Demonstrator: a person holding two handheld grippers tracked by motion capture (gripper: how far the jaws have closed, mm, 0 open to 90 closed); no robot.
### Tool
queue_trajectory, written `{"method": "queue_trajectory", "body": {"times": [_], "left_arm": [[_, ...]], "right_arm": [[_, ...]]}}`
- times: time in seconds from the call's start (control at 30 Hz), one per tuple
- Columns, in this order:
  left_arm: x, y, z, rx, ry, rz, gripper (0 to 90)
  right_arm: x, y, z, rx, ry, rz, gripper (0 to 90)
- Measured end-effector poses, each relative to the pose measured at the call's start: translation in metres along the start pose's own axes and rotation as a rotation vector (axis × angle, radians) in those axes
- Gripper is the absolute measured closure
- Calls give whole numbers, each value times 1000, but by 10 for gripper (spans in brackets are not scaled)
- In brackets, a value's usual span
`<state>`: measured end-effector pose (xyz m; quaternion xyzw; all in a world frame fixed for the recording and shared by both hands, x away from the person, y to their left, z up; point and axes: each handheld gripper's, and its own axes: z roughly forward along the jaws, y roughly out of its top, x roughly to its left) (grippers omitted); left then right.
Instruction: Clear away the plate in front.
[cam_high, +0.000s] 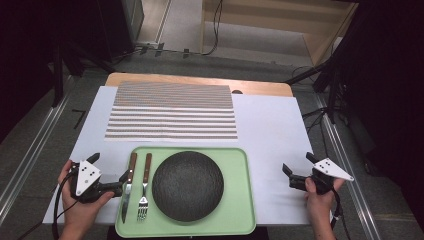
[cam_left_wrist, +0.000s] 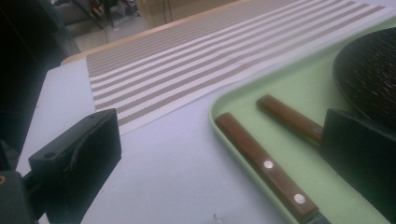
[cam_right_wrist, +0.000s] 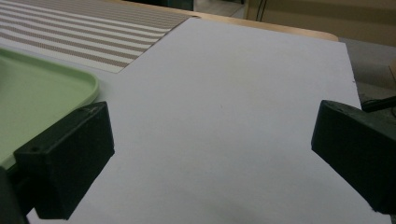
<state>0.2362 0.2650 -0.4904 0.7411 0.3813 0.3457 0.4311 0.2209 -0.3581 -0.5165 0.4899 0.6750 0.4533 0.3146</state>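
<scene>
**Nothing lifted off the tray yet**

On the pale green plastic tray (cam_high: 235, 220), near the person's edge of the white table (cam_high: 270, 130), everything lies in its place. A round black plate with a bumpy top (cam_high: 187, 186) sits in the middle of the tray. Left of the plate lie a fork with a brown wooden handle (cam_high: 145, 187) and, left of that, a knife with a brown wooden handle (cam_high: 127, 186). Both point their handles away from the person.

Beyond the tray, a brown and white striped mat (cam_high: 172, 111) lies flat with nothing on it. It looks like the place where the plate, knife and fork should go, so I think the job is only starting.

The left gripper (cam_high: 107, 175) is just left of the tray, right by the knife handle. Its jaws are wide apart and hold nothing. In the left gripper view, the knife handle (cam_left_wrist: 266, 165) lies between the two jaws, so the knife looks like the first thing to be picked up.

The right gripper (cam_high: 299, 167) is right of the tray, well apart from it, over bare table. Its jaws are wide apart too, with nothing between them.

All three things are left to move.
</scene>
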Motion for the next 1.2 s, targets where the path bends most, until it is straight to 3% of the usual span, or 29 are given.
{"method": "queue_trajectory", "body": {"times": [0.33,0.63,1.0,1.2], "left_arm": [[22,-6,-1,-15,-6,-72,0],[34,-8,-1,-21,-5,-85,0],[45,-13,3,0,-71,-184,0],[44,-13,4,2,-71,-181,0]], "right_arm": [[0,0,0,1,2,-1,0],[0,0,1,0,4,-3,0],[1,0,1,2,3,-7,0],[1,0,1,2,5,-13,0]]}}
